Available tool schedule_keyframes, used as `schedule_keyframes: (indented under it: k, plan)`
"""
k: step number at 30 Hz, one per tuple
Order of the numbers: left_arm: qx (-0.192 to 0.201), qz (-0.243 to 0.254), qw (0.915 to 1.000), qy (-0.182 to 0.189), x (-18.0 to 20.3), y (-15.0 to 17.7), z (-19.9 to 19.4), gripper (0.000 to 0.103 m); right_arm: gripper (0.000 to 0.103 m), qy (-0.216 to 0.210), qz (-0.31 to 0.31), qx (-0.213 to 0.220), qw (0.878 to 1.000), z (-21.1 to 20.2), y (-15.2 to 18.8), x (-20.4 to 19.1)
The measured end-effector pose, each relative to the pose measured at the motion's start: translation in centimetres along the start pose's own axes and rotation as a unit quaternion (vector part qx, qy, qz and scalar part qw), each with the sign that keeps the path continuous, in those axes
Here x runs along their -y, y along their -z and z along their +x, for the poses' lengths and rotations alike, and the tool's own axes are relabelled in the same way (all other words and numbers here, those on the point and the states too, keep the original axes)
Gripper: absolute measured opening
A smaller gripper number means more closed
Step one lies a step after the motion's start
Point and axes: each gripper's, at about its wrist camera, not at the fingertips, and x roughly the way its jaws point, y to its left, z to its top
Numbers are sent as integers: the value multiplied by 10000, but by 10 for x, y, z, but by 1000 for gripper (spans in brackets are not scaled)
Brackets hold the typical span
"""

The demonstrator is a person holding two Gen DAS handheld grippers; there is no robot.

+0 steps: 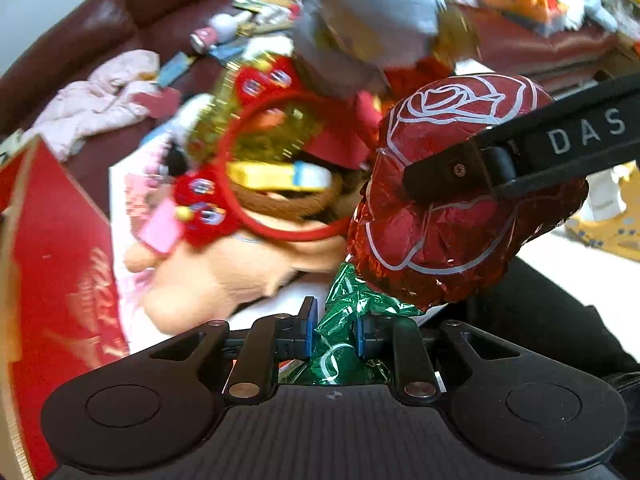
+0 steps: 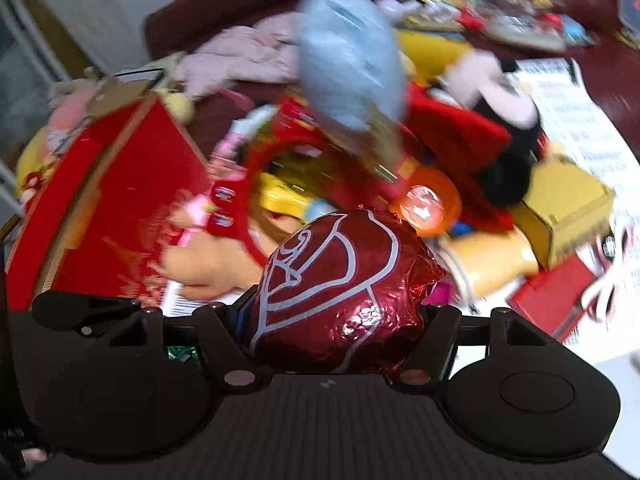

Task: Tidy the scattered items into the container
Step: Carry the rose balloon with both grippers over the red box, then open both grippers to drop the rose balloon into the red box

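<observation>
Dark red leather sofa cushions fill the background, littered with toys, packets and a crumpled pink garment. Everything below is placed relative to the foil rose balloon, a red crinkled bloom printed with white rose outlines on a green foil stem.

Low on that stem, the left gripper is clamped tight, its blue pads pressing the green foil from both sides. Higher up, the right gripper grasps the red bloom itself; its jaws stand fairly wide around the puffed foil, and from the left wrist view one black finger of it lies across the bloom's face. Both tools thus hold the same balloon, one at the stem and one at the head, above the heap.

Behind and to the left of the balloon lies a red hairband with fuzzy red decorations, resting over a peach-coloured soft toy. Farther left stands a red cardboard box flap with gold lettering. Beyond the bloom hangs a blurred pale blue balloon. To its right, in the right wrist view, sit an orange round toy and a yellow box.
</observation>
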Motion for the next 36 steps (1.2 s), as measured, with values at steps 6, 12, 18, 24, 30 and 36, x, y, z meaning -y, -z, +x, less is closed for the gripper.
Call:
schedule_keyframes:
  k: [6,12,18,24,30,36]
  plan:
    - [558,-304,9969,-473,-35,-9,-63,17,71,-406,-824,458,9947,-30,-42,-53]
    - [858,-637,9880,-1112,-73,-12,-104,26,71,-691,-1425,695,9849,-30,-80,-108]
    - [942,-1106,9750,-1680,-124,-9,-136,26,71,-1024,-1980,667,9726,-12,-108,-174]
    - [906,-1785,9573,-2085,-182,9,-156,30,71,-1402,-2493,536,9567,15,-128,-244]
    - [777,-2422,9393,-2304,-233,31,-162,32,71,-1615,-2948,335,9412,47,-138,-303]
    - [556,-2688,9324,-2349,-274,31,-140,29,75,-1578,-3194,346,9338,81,-148,-343]
